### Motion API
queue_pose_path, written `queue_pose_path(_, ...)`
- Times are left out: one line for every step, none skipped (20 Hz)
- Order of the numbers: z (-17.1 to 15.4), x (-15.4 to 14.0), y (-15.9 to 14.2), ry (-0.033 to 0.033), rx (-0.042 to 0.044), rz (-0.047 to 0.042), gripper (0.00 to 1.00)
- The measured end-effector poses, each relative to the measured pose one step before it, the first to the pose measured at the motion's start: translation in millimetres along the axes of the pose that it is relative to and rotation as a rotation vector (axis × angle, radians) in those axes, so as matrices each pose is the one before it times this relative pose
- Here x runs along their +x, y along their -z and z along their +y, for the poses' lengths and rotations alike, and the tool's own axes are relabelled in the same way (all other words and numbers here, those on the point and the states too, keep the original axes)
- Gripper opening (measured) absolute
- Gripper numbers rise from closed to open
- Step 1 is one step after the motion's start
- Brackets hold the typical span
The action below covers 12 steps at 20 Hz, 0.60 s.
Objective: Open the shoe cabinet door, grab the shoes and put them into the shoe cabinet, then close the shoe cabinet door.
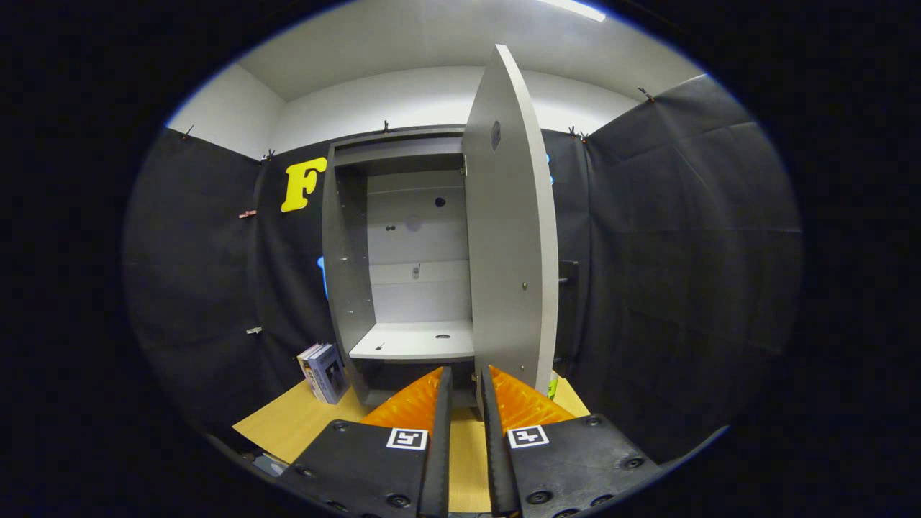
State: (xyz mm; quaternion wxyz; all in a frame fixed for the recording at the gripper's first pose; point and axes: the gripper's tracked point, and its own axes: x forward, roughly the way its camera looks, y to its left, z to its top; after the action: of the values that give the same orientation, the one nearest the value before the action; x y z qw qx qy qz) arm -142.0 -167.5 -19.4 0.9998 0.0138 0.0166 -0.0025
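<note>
The cabinet (403,237) stands upright on the desk (302,424) against the black cloth wall, straight ahead of the tongs (464,381); its door (511,237) is swung open, hinged on the right and turned nearly edge-on toward the camera, so its pale inner face and thin front edge rise from just beyond the fingertips to well above the cabinet top; a small round dark mark sits high on the door, and a small screw or stud shows near its edge lower down; inside, the cabinet is pale grey, with a back panel carrying a few small holes and one shelf (414,342) across the lower part — a dark gap lies under that shelf; nothing rests on the shelf; the tongs stand narrow, the two fingers nearly parallel with only a slim gap between them, and nothing is gripped in that gap; their tips sit just below the door's bottom edge, close to it, though whether they touch it cannot be told; a small stack of boxes (322,370) — or books, too small to tell — leans on the desk just left of the cabinet's foot; a bit of yellow-green shows on the desk behind the door's lower right corner; the shoes cannot be made out here.
</note>
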Motion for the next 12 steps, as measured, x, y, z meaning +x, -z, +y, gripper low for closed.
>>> queue_pose_path(7.89, 2.84, 9.43, -0.01692, -0.00064, 0.01256, 0.26)
queue_pose_path(8.71, 2.75, 10.79, -0.01702, -0.00070, 0.01490, 0.26)
queue_pose_path(9.11, 4.08, 11.84, -0.01564, -0.00040, 0.01756, 0.26)
queue_pose_path(9.95, 4.25, 11.66, -0.02220, 0.00305, 0.01659, 0.26)
queue_pose_path(9.39, 1.99, 12.80, -0.02391, 0.00119, 0.01504, 0.26)
queue_pose_path(9.54, 3.68, 12.23, -0.02100, -0.00044, 0.00877, 0.26)
queue_pose_path(10.06, 8.72, 11.51, -0.01659, -0.00088, 0.01207, 0.26)
queue_pose_path(7.84, 7.16, 12.29, -0.01038, -0.00036, 0.01091, 0.26)
queue_pose_path(8.01, 9.10, 14.74, -0.00933, 0.00536, 0.01687, 0.26)
queue_pose_path(6.86, 7.95, 15.78, -0.00797, 0.01199, 0.02060, 0.26)
queue_pose_path(6.59, 7.38, 13.85, -0.00526, 0.01638, 0.01661, 0.26)
queue_pose_path(2.90, 7.98, 13.16, 0.00281, 0.01058, 0.01848, 0.26)
